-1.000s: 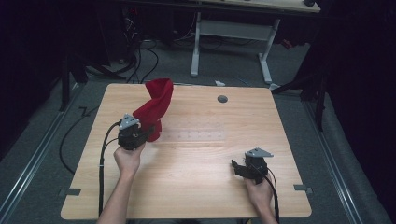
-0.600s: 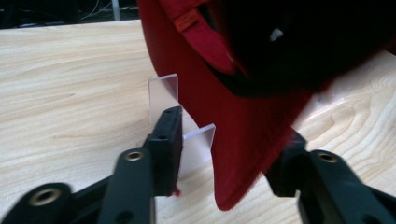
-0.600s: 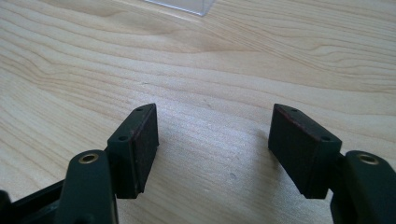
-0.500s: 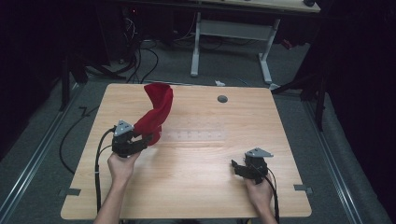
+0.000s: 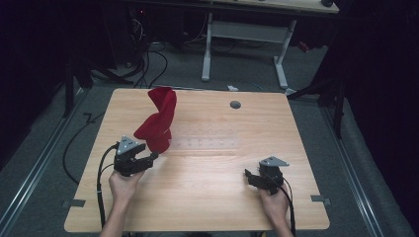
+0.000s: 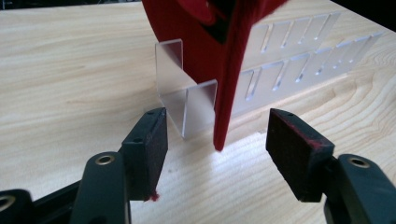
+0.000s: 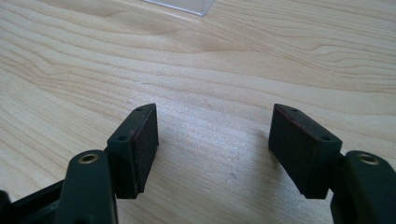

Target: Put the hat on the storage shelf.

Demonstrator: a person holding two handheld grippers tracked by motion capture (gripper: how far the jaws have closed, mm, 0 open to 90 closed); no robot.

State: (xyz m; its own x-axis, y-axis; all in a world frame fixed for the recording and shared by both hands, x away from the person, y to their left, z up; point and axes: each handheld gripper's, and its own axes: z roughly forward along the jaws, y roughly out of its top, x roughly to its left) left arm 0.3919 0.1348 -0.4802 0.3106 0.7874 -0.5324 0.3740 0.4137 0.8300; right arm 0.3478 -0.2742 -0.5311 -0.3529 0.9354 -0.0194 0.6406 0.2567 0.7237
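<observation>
A light wooden worktop (image 5: 207, 187) stands in a dark room with cables on the floor. A red cloth (image 5: 157, 123) stands draped over a clear slotted rack (image 6: 280, 60) near the worktop's left edge. The left hand-held gripper (image 6: 217, 144), jaws apart, faces the cloth's hanging edge. The right hand-held gripper (image 7: 212, 149) rests open near the front right corner.

Lighting: my table (image 5: 212, 197) is evenly lit from overhead; the surrounding floor is dim, its edges near black. Glare: a bright patch on the wood beneath my red cloth (image 6: 196, 42). Focus: high view soft and grainy; my near jaws blurred.
</observation>
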